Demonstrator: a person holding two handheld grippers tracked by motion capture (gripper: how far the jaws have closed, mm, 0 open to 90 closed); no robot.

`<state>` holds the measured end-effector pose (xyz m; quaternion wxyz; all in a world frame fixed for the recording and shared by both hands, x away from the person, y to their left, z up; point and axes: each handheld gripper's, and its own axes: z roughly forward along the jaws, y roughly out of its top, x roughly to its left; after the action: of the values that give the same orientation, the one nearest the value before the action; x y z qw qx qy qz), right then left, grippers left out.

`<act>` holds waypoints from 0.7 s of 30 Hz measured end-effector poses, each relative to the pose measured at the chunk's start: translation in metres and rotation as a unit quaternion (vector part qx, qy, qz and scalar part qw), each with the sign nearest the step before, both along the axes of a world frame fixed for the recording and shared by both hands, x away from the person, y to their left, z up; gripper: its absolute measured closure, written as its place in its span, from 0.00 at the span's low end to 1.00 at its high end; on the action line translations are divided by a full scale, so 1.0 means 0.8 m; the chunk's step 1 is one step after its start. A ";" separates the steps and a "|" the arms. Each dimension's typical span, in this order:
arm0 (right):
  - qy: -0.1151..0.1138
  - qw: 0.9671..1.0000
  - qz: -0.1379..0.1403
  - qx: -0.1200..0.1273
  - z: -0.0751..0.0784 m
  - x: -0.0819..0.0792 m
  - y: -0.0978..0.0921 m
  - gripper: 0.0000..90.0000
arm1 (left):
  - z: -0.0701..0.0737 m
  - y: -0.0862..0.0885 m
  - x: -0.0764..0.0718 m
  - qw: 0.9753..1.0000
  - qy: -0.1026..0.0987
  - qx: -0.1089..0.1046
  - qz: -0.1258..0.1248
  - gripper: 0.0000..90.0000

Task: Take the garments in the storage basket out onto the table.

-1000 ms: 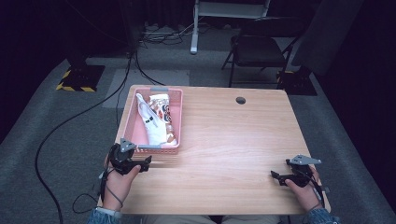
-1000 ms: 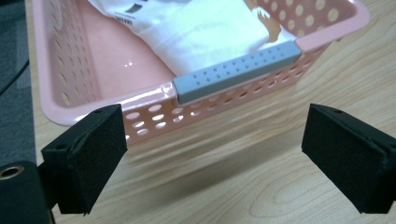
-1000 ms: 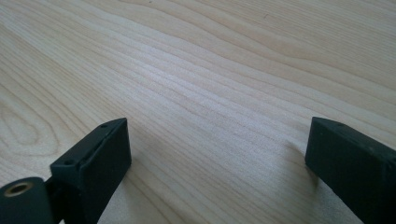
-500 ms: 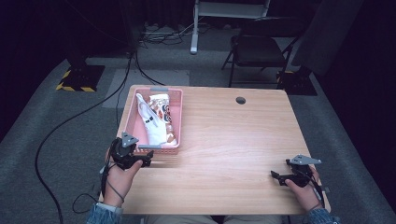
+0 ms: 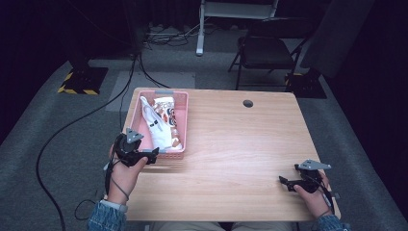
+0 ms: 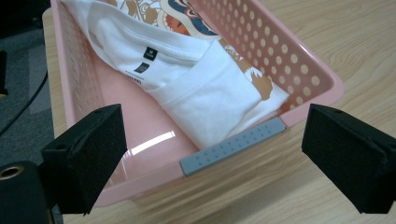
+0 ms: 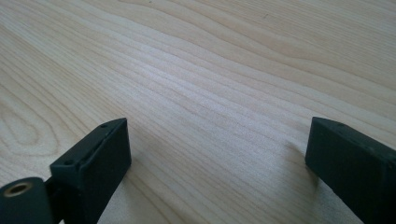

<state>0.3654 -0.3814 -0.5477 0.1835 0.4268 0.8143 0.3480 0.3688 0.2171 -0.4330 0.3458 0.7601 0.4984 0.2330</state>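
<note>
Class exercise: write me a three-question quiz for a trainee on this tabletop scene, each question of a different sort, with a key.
1. True or false: the left gripper has its jaws shut on the pink basket.
2. What lies in the basket? A) a folded white T-shirt B) a towel C) a pair of socks
3. Fill in: the right gripper rests over bare ____ tabletop.

Key: 1 false, the jaws stand open just short of the basket's near rim; 2 A; 3 wooden.
</note>
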 end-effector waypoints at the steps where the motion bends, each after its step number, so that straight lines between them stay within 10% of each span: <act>1: 0.000 1.000 0.000 0.000 0.000 0.000 0.000 0.08 | 0.001 0.000 0.001 1.000 -0.002 0.000 -0.001 0.07; 21: 0.000 1.000 0.000 0.000 0.000 0.000 0.000 0.07 | 0.020 -0.009 0.044 1.000 -0.007 -0.010 -0.004 0.07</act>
<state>0.3655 -0.3814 -0.5477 0.1832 0.4268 0.8144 0.3478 0.4037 0.2101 -0.4172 0.3581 0.7566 0.4954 0.2323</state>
